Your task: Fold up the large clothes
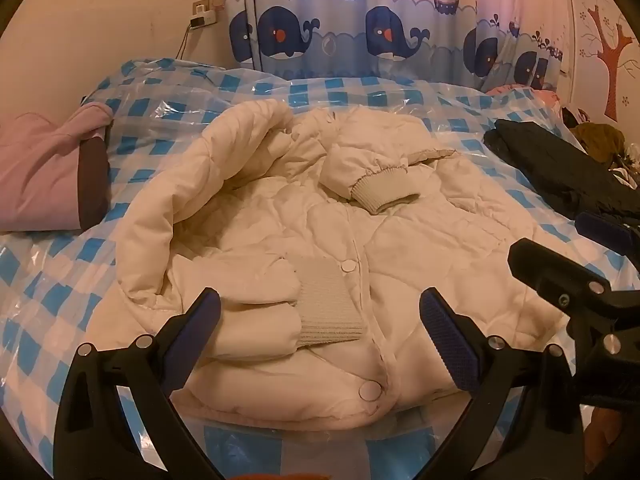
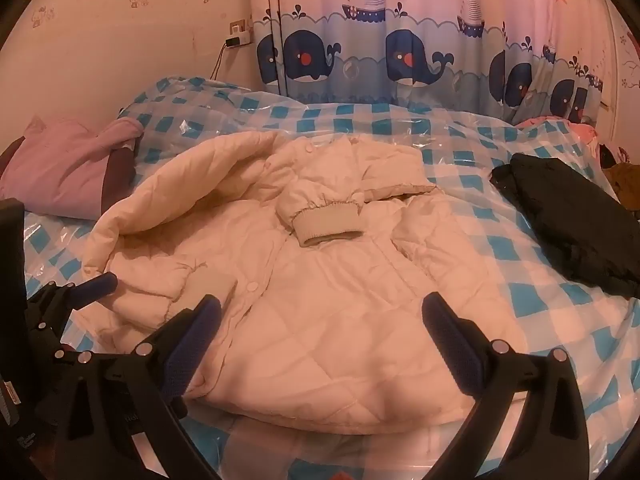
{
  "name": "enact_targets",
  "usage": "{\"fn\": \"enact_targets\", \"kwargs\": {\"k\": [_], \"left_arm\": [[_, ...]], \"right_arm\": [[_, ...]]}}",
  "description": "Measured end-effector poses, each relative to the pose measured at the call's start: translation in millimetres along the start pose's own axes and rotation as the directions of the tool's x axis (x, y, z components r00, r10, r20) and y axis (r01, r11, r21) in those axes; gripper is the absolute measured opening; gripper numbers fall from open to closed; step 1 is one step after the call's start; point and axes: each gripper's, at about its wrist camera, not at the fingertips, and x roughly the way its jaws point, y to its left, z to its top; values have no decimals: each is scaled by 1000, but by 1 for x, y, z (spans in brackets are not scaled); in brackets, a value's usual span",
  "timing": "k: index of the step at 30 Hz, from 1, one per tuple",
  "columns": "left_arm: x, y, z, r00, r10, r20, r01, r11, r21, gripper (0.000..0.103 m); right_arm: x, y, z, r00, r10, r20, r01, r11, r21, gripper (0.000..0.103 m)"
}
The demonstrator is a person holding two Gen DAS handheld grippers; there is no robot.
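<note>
Cream quilted jacket (image 1: pixel 320 248), front side up, lies just ahead of and partly between both tongs, on a bed w/ a blue-check cover under clear plastic sheet (image 1: pixel 60 292). Left gripper (image 1: pixel 320 328): jaws wide, holding nothing; the near sleeve's ribbed cuff (image 1: pixel 328 308) sits between its fingers, no pad pressing on it. Right gripper (image 2: pixel 322 332): jaws wide, empty, over the quilted hem panel; snap placket (image 2: pixel 252 286) just inboard of its left finger. Far sleeve w/ ribbed cuff (image 2: pixel 328 228) is laid across the chest, beyond both tongs. Hood or collar part (image 1: pixel 192 184) is rolled up, ahead and to the left of the left gripper.

Step in hand (judged): both sleeves look tucked in; jacket not yet folded lengthwise, hem still flat. Tongs are poised at the near edge, approx. ready to grasp.

Next move calls for: each gripper closing on the hem at its own side, thick padded layers pinched together, then a lift and carry toward the collar. Padding will likely spring back; slick plastic may let the jacket slide.

Aside: pink garment (image 1: pixel 44 172) far left, dark garment (image 2: pixel 572 224) far right, whale curtain (image 1: pixel 380 36) behind.
</note>
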Motion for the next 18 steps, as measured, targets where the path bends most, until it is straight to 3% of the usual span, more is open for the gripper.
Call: {"fn": "enact_targets", "kwargs": {"k": [18], "left_arm": [[2, 7, 2, 1000, -2, -1, 2, 1000, -6, 96]], "right_arm": [[-2, -2, 2, 1000, -13, 11, 13, 1000, 6, 97]]}}
